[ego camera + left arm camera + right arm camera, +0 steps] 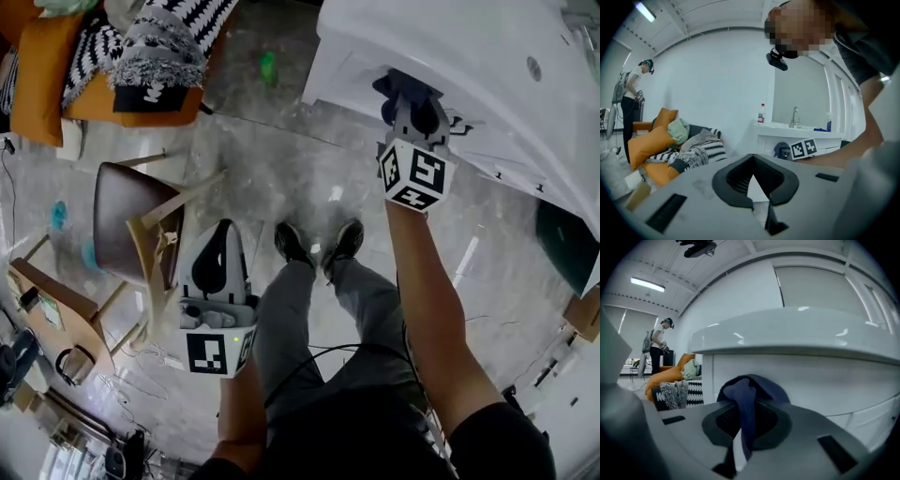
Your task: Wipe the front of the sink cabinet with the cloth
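Note:
My right gripper is shut on a dark blue cloth and holds it against the white front of the sink cabinet. In the right gripper view the cloth bunches over the closed jaws of my right gripper, with the cabinet front directly behind and the counter rim above. My left gripper hangs low by the person's left leg, away from the cabinet. Its jaws meet with nothing between them. The left gripper view shows the cabinet and cloth from a distance.
A wooden chair stands left of the person's legs and shoes. A sofa with orange cushions and a striped blanket sits at the far left. A green item lies on the floor. A bottle and tap stand on the counter. Another person stands far off.

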Action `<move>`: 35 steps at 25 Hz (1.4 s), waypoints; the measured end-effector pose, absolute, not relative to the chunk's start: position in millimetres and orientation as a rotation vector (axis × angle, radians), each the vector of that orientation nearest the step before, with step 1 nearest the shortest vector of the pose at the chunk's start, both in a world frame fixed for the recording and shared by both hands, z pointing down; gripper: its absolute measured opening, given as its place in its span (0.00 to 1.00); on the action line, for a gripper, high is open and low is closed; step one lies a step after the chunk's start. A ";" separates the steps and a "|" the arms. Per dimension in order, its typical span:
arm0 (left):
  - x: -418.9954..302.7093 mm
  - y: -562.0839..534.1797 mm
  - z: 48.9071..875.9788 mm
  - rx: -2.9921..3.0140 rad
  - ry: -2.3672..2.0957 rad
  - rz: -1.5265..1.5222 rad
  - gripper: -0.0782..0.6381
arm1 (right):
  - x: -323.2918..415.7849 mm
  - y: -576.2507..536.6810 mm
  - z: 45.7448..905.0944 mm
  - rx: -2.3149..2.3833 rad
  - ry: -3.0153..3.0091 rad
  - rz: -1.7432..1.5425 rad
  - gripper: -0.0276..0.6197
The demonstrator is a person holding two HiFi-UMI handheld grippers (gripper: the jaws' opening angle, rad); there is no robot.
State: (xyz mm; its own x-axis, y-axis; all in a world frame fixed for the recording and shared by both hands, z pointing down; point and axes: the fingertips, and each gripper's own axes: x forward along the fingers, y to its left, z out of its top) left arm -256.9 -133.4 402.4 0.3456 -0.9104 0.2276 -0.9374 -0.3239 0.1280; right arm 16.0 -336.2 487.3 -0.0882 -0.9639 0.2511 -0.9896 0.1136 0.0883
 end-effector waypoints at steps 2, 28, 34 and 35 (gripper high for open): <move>-265.6 -135.0 420.6 2.330 -1.668 0.149 0.11 | -26.6 -352.0 500.6 1.882 -2.228 0.102 0.08; -251.3 -165.7 476.9 2.327 -1.610 0.200 0.11 | -41.8 -352.9 662.1 1.707 -2.192 0.396 0.08; -250.0 -164.8 490.0 2.310 -1.604 0.180 0.11 | 57.6 -340.4 693.9 1.727 -2.014 0.331 0.08; -250.7 -164.8 492.4 2.305 -1.605 0.177 0.11 | 73.0 -335.9 701.3 1.745 -1.966 0.340 0.08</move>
